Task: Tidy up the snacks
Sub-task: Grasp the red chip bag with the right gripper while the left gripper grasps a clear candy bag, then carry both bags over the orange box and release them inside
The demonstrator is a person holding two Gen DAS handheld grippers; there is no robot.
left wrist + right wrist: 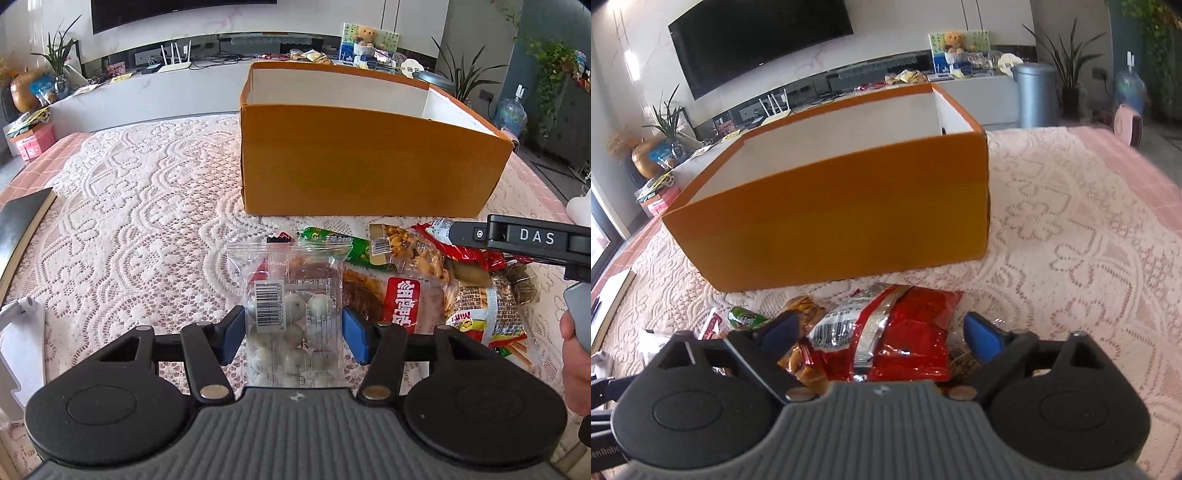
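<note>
Snacks (pixel 406 280) heaped on lace cloth (pixel 129 221) before orange box (pixel 369 162) (interior hidden); clear bag of pale balls (pixel 291 325) clamped between left gripper (pixel 293 334) pads; right gripper (pixel 882 332) spread wide astride red foil packet (pixel 908 332), not pressing it

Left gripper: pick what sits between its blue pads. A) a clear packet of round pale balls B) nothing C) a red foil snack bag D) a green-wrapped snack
A: in the left wrist view the left gripper closes on the clear packet with a barcode label.
</note>
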